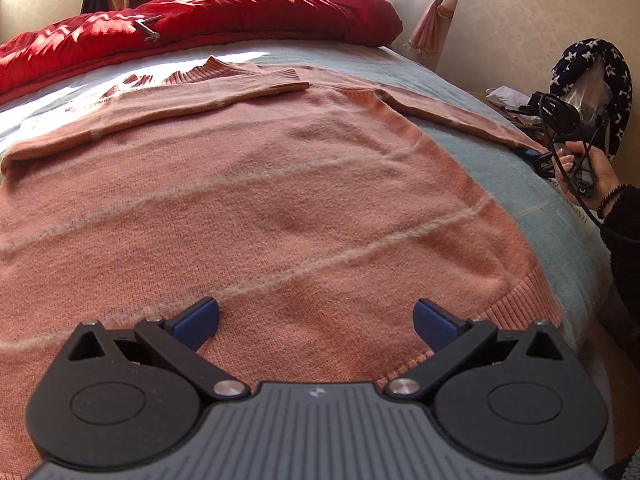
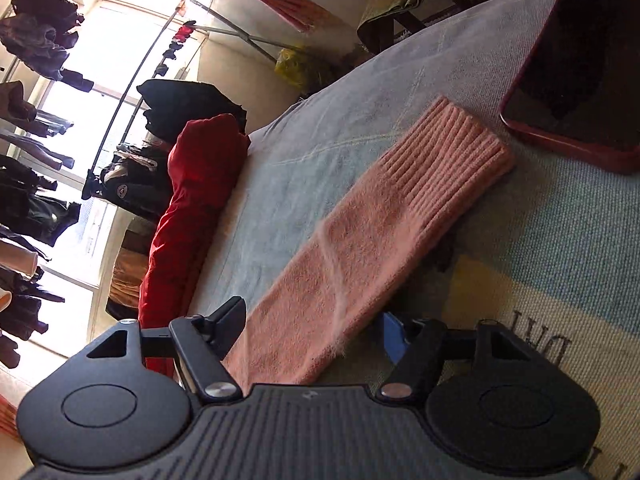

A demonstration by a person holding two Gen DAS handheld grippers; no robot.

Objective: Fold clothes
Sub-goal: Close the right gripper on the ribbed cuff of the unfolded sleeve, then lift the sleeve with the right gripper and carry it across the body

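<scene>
A pink knitted sweater [image 1: 248, 200] is spread flat on the bed [image 1: 500, 184], its body filling the middle of the left wrist view, one sleeve [image 1: 168, 108] already laid across the chest towards 10 o'clock and the other sleeve [image 2: 360, 248] stretched out over the sheet at 2 o'clock. The left tool [image 1: 316, 320] is held open above the hem, with nothing between its pads. The right tool [image 2: 312, 336] is seen straddling the outstretched sleeve, its jaws partly closed around it; whether the pads are yet pressing cannot be told. A soft, light, limp knit is to be expected: it drapes and stretches, so the sleeve is best taken near the ribbed cuff [image 2: 460, 148], where the fabric is firmer. A phone [image 2: 580, 80] lies just beyond the cuff at 1 o'clock
</scene>
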